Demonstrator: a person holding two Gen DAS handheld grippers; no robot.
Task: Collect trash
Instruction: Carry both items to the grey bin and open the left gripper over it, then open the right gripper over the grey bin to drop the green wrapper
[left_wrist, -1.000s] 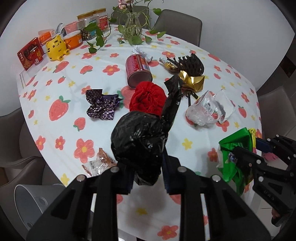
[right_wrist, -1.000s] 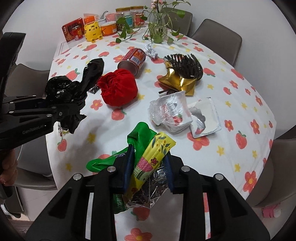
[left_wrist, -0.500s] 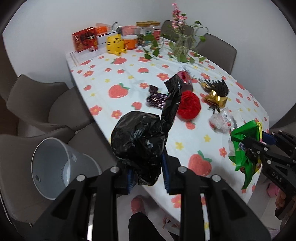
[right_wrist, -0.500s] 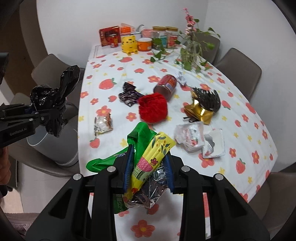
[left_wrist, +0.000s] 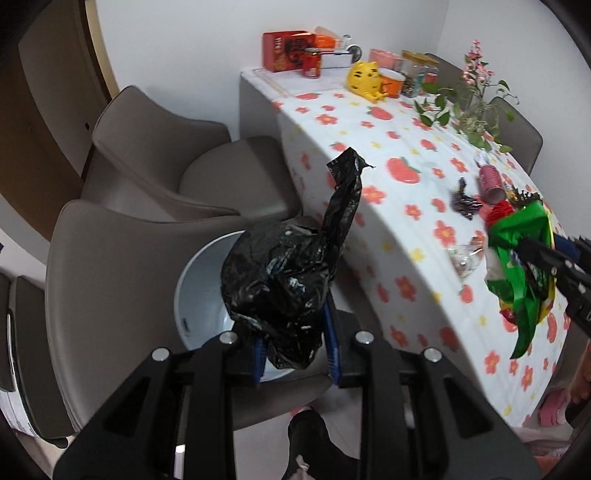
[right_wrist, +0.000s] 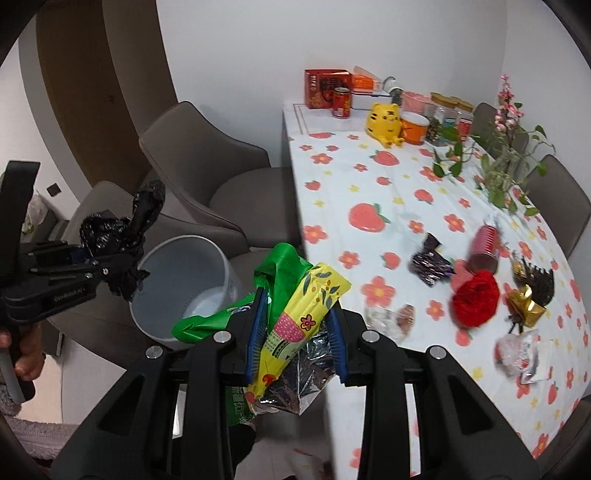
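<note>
My left gripper (left_wrist: 293, 341) is shut on a crumpled black plastic bag (left_wrist: 284, 273) and holds it right above the open grey bin (left_wrist: 199, 295). In the right wrist view the bag (right_wrist: 114, 236) hangs at the bin's (right_wrist: 184, 288) left rim. My right gripper (right_wrist: 295, 332) is shut on a bundle of wrappers (right_wrist: 291, 317), green, yellow and silver, held just right of the bin, off the table's near edge. In the left wrist view the bundle (left_wrist: 521, 266) hangs at the far right.
The table (right_wrist: 388, 192) with a flowered cloth holds a red cloth ball (right_wrist: 474, 299), a red can (right_wrist: 484, 247), a purple wrapper (right_wrist: 428, 262), a clear wrapper (right_wrist: 391, 317) and gold foil (right_wrist: 524, 302). Grey chairs (left_wrist: 147, 155) stand around the bin.
Both grippers have swung left, away from over the table. The black bag now hangs over the bin, and the wrapper bundle has come beside it.
</note>
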